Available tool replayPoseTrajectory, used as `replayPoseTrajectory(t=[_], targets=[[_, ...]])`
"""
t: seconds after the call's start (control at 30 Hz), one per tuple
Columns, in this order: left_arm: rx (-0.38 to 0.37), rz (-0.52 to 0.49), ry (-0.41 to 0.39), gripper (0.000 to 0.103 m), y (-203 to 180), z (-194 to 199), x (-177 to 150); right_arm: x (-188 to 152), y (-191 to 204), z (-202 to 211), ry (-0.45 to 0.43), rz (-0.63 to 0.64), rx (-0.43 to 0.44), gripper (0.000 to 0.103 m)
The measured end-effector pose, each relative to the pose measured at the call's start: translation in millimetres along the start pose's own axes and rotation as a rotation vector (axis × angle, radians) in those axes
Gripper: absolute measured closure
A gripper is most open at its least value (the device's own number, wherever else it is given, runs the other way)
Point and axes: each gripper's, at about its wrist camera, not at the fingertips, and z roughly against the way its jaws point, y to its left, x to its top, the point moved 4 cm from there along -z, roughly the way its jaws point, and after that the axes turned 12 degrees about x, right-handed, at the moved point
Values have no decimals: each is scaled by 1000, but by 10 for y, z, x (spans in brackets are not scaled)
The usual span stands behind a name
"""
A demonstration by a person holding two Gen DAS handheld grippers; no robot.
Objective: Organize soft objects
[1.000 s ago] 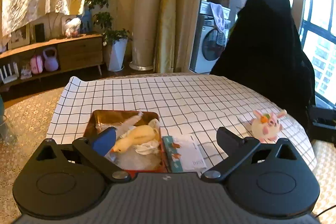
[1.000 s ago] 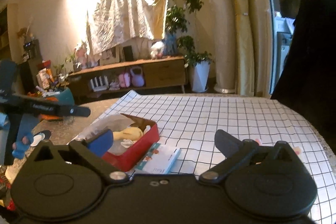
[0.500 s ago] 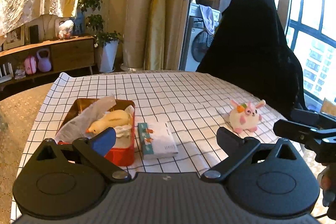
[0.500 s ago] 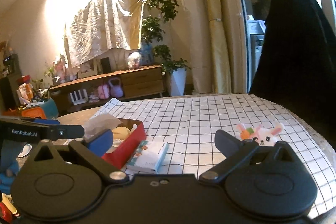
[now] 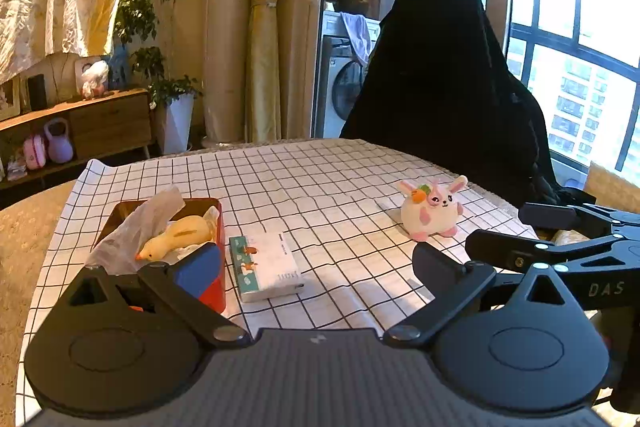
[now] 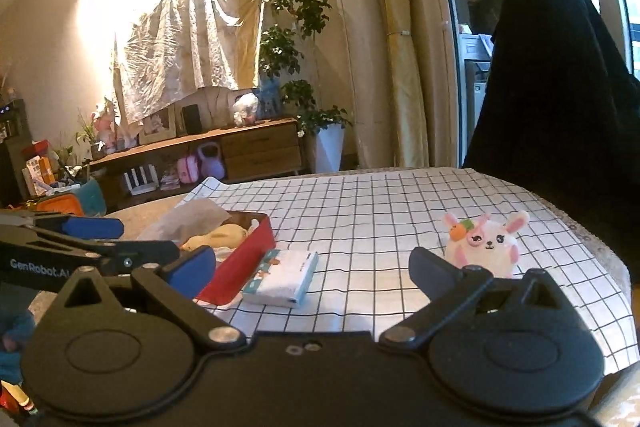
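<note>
The right gripper (image 6: 312, 267) (spread wide, empty, like the left gripper (image 5: 316, 267)) should be centred over the plush bunny (image 6: 482, 247) and closed gently.

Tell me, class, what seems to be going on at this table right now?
A person holds a two-finger gripper in each hand over a table with a checked cloth. Both the left gripper and the right gripper are open and hold nothing. A yellow duck toy lies in a red tin with some crumpled paper. A tissue pack lies beside the tin, and a pink bunny plush sits apart on the cloth, untouched.
</note>
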Motion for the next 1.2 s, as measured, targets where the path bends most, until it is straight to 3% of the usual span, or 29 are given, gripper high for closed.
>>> replayPoseTrajectory(t=[1.2], targets=[[-26,20,30,0,23,-53,-26,-27,38,-4,35,-26,-36,0]])
